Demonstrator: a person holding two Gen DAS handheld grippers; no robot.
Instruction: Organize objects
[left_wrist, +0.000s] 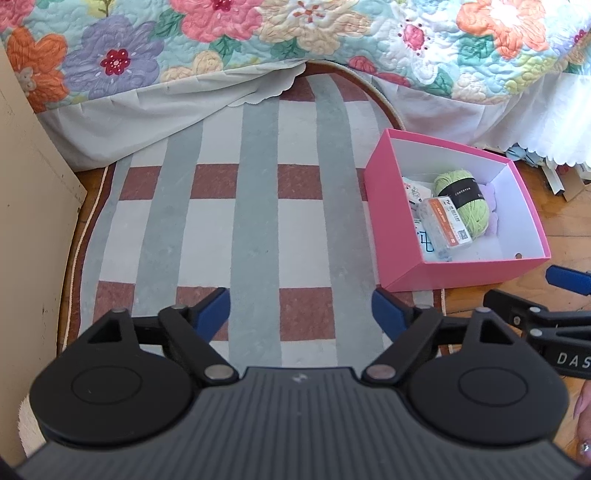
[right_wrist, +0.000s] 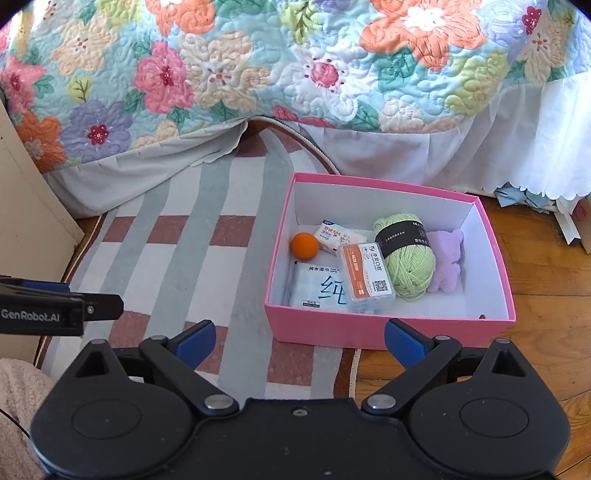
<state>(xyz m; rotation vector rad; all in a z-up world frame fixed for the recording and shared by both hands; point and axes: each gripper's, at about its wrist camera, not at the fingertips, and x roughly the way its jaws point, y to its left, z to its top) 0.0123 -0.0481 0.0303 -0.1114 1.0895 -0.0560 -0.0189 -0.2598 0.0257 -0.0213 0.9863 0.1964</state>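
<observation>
Right wrist view: pink box (right_wrist: 388, 332) at frame centre holds the yarn (right_wrist: 408, 266) and the rest; both grippers' jaws spread, empty. Gathering looks finished; next, likely nothing beyond withdrawing.

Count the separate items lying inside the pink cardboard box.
6. Orange ball at far left; small white packet beside it; wet-wipes pack in front; clear orange-labelled case centre; green yarn skein; lilac plush toy rightmost. More may hide underneath.
</observation>
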